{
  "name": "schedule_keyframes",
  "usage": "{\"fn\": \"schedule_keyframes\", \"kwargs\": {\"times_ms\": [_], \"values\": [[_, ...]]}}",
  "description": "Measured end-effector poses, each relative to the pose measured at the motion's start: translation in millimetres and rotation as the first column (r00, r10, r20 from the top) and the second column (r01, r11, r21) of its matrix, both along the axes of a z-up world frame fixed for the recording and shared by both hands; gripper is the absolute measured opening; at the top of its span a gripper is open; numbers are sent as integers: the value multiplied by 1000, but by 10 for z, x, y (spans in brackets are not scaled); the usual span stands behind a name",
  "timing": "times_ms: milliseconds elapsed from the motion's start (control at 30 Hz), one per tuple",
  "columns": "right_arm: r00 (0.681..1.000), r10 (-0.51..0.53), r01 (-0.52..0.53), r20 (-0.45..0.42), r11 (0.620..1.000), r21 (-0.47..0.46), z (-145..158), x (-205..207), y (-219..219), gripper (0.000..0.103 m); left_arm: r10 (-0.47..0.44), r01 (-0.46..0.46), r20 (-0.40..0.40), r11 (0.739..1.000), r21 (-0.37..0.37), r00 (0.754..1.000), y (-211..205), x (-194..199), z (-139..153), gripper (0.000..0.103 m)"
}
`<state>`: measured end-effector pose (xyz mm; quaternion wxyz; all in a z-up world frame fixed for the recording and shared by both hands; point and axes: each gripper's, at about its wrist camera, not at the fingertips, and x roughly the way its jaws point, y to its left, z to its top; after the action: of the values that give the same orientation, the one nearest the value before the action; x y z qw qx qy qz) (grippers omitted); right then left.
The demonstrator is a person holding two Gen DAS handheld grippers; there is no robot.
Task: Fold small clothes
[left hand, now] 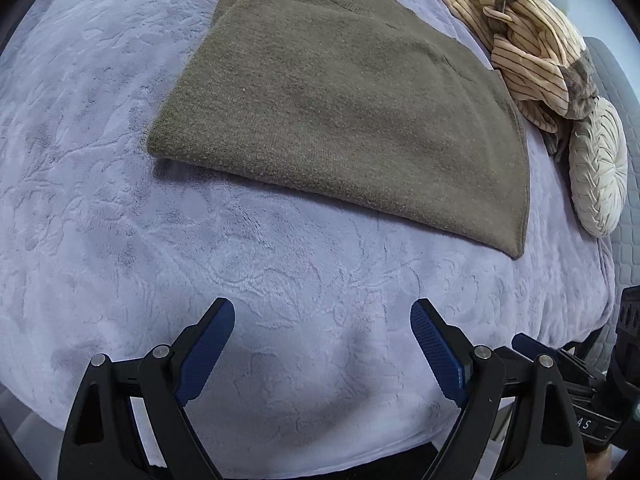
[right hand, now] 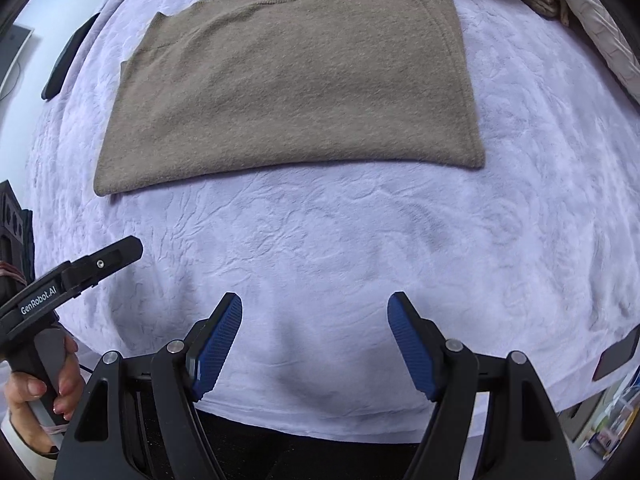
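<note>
An olive-brown knitted top (left hand: pixel 340 100) lies flat and folded on the lavender blanket (left hand: pixel 120 220); it also shows in the right wrist view (right hand: pixel 292 88). My left gripper (left hand: pixel 322 320) is open and empty, hovering over bare blanket well short of the top's near edge. My right gripper (right hand: pixel 315 314) is open and empty too, also over bare blanket short of the top. The left gripper's body (right hand: pixel 72 276) shows at the left of the right wrist view, held by a hand (right hand: pixel 44 392).
A striped beige garment (left hand: pixel 528 48) is bunched at the far right, next to a round cream cushion (left hand: pixel 598 168). A dark flat object (right hand: pixel 66 60) lies at the blanket's left edge and another (right hand: pixel 616 354) at its right edge.
</note>
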<state>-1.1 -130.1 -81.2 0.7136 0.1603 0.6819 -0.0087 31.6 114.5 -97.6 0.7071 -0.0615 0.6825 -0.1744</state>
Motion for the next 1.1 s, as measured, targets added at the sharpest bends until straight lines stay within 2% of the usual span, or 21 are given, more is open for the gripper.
{"fn": "schedule_keyframes", "kwargs": {"times_ms": [367,633,800,867,933,1033,1100], "values": [[999,-50,50,-20,999,10,-66,-54,457,78,26,-25,17,999,-27,1000,469,282,11,90],[1000,-24,24,-10,1000,-13,-40,143,638,78,44,-42,20,993,-115,999,627,437,-11,90],[1000,0,0,-11,1000,-17,-27,217,705,78,58,-60,-15,971,-231,998,584,531,-128,90],[1000,2,-3,-19,1000,-17,-49,238,701,78,65,-68,-21,970,-233,998,551,578,-170,90],[1000,6,-6,-28,1000,-17,-76,256,708,78,107,-101,17,971,-215,994,606,652,-137,90],[1000,18,-19,-25,1000,-19,-80,267,725,78,166,-143,68,956,-255,984,766,781,-44,90],[999,22,-22,-26,1000,-14,-92,270,721,78,140,-111,90,956,-270,986,812,884,-23,90]]}}
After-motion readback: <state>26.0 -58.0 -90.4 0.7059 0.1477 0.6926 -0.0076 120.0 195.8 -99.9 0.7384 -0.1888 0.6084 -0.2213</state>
